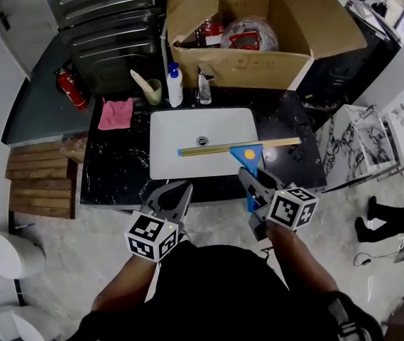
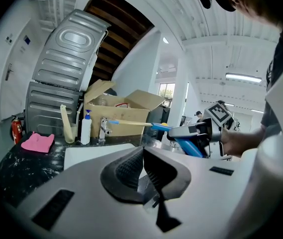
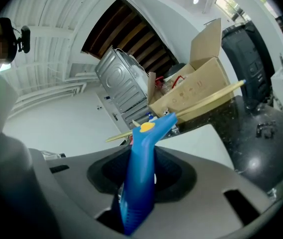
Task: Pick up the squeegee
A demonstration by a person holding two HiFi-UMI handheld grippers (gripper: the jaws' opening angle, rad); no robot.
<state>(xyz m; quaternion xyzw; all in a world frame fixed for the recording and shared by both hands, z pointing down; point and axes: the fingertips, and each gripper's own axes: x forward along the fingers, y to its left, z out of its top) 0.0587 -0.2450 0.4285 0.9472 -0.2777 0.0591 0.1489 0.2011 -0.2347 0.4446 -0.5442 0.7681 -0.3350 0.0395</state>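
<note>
The right claw (image 1: 253,179) is clamped on the blue plastic handle of the squeegee (image 1: 238,148). The squeegee's long yellow blade, joined to a blue triangular head, is held crosswise above the front part of the white rectangular sink (image 1: 180,123), and its right end reaches over the black marbled table (image 1: 116,165). The left claw (image 1: 176,196) has its jaws pressed together with nothing between them. It hovers before the table's front edge, left of the squeegee handle.

One squeegee (image 1: 248,153), two hand-held grippers (image 1: 175,195) (image 1: 255,181), one sink (image 1: 167,130) — one pink cloth (image 1: 116,114)
</note>
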